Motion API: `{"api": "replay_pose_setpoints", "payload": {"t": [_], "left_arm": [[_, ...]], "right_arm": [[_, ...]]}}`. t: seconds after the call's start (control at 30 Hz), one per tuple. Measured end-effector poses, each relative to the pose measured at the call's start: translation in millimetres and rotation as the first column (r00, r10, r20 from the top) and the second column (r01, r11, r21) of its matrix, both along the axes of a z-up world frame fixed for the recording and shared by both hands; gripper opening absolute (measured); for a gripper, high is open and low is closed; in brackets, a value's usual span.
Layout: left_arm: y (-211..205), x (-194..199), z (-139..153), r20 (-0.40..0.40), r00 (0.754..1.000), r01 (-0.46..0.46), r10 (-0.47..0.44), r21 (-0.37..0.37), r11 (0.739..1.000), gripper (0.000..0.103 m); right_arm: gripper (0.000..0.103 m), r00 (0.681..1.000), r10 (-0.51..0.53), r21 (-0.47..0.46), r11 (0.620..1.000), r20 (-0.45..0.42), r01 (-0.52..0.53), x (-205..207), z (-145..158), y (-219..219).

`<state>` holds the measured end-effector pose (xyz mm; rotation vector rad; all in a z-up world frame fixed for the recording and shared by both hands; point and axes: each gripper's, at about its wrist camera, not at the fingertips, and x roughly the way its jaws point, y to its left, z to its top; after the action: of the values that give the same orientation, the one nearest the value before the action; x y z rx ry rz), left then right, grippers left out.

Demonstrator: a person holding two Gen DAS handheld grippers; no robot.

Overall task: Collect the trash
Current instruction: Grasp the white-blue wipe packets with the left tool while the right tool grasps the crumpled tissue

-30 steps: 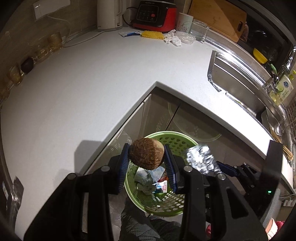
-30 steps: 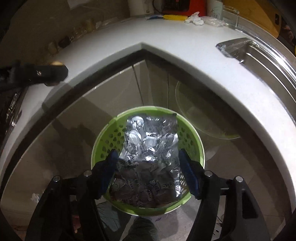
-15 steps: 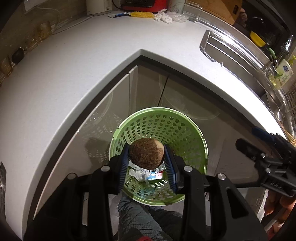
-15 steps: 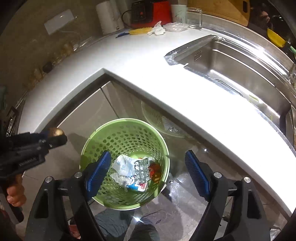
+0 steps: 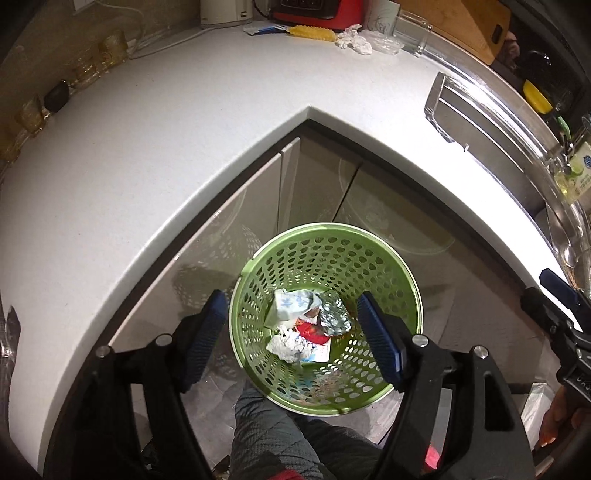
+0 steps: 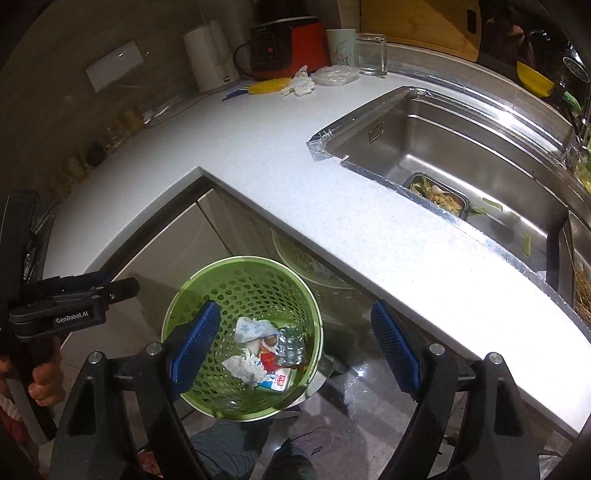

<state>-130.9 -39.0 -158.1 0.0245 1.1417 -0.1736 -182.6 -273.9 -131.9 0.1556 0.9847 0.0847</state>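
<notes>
A green perforated basket [image 5: 373, 254] stands on the floor by the counter corner; it also shows in the right wrist view [image 6: 207, 284]. Inside lie crumpled paper [image 5: 288, 343], a silver foil blister pack [image 5: 334, 317], a red wrapper [image 5: 314, 330] and a brown round lump [image 6: 272, 339]. My left gripper [image 5: 291, 332] is open and empty above the basket. My right gripper [image 6: 295, 343] is open and empty above the basket's right side. A crumpled tissue [image 6: 299, 85] and a clear plastic wrapper [image 6: 334, 75] lie at the counter's back.
The white counter [image 5: 166, 122] wraps around the basket. A steel sink [image 6: 461, 147] holds a strainer of food scraps [image 6: 437, 192]. A kettle [image 6: 210, 61], red cooker [image 6: 286, 46], cup [image 6: 340, 46], glass [image 6: 371, 53], yellow brush [image 6: 264, 88] and cutting board [image 5: 454, 26] line the back.
My left gripper opened and the brown round lump dropped into the basket. My right gripper let the foil pack go into the basket earlier, then shifted right, staying open.
</notes>
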Motion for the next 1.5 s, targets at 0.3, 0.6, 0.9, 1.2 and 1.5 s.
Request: {"api": "replay_pose_setpoints", "payload": {"t": [0.3, 0.6, 0.9, 1.2, 1.5], "left_arm": [[-3.4, 13.0, 45.9, 0.103, 0.995, 0.016, -0.015, -0.001, 1.000, 0.080], [-12.2, 47.7, 70.7, 0.165, 0.984, 0.073, -0.072, 0.001, 0.997, 0.089], [-5.4, 100.7, 76.2, 0.164, 0.984, 0.070, -0.066, -0.015, 0.997, 0.095], [-0.2, 193.1, 79.9, 0.248, 0.962, 0.109, -0.111, 0.023, 0.994, 0.095], [0.4, 320.8, 65.3, 0.342, 0.925, 0.165, -0.163, 0.024, 0.986, 0.095]], "right_arm": [[0.084, 0.997, 0.006, 0.015, 1.000, 0.075, -0.007, 15.6, 31.7, 6.2], [0.093, 0.991, -0.006, -0.011, 1.000, 0.134, 0.007, 39.8, 57.1, 18.3], [0.101, 0.987, -0.043, -0.042, 0.998, 0.155, 0.050, 79.4, 66.5, 25.1], [0.101, 0.983, -0.065, -0.060, 0.995, 0.172, 0.076, 156.0, 73.3, 33.4], [0.101, 0.983, -0.089, -0.040, 0.995, 0.163, 0.097, 271.8, 56.2, 38.3]]}}
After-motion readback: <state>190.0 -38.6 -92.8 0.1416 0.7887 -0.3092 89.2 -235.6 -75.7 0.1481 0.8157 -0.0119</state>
